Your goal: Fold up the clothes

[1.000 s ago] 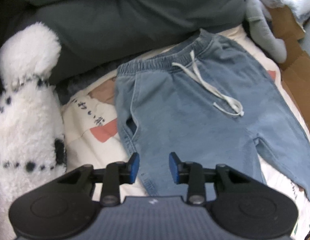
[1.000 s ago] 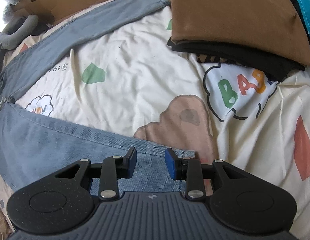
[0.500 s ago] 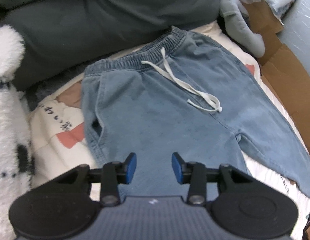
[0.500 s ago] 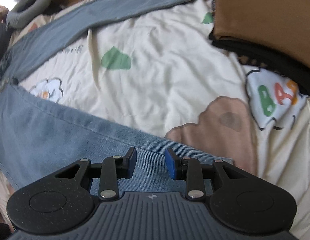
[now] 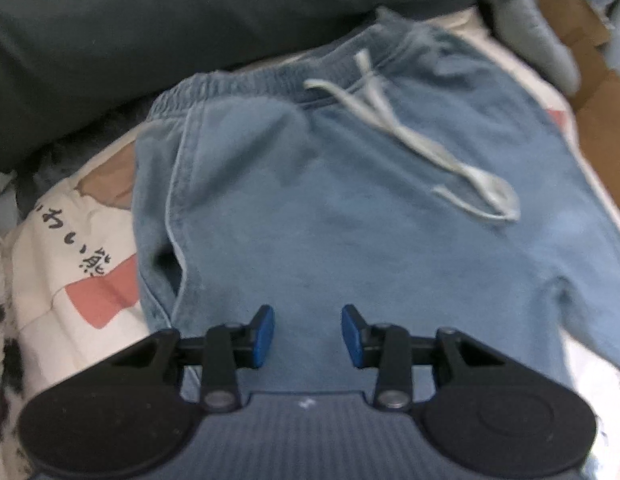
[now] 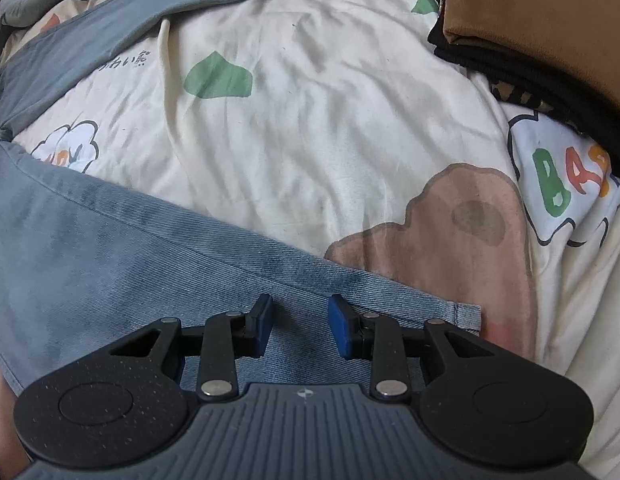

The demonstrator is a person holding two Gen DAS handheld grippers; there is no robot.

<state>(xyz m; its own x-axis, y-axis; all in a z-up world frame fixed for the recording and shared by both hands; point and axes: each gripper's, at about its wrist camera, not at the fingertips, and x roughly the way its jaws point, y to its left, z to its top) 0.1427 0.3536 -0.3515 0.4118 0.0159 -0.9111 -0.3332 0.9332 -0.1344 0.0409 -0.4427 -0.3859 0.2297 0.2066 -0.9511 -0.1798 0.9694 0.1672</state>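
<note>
Jeans (image 5: 350, 208): one pair, two legs; two folded garments (image 6: 550, 20) stacked.

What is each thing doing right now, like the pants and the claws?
Light blue denim pants: spread flat, unfolded.
White drawstring: untied, loose.
Left claw: open above the pants.
Right claw: open over the pant leg hem.
Brown folded cloth: folded, stacked.

A: What does the left gripper (image 5: 307, 336) look like?

B: Black linkage arms, round black discs, silver screws, blue pads, and a ribbed grey body with a small white mark.

A: And the right gripper (image 6: 299, 330)?

B: The same build; its discs are speckled.
</note>
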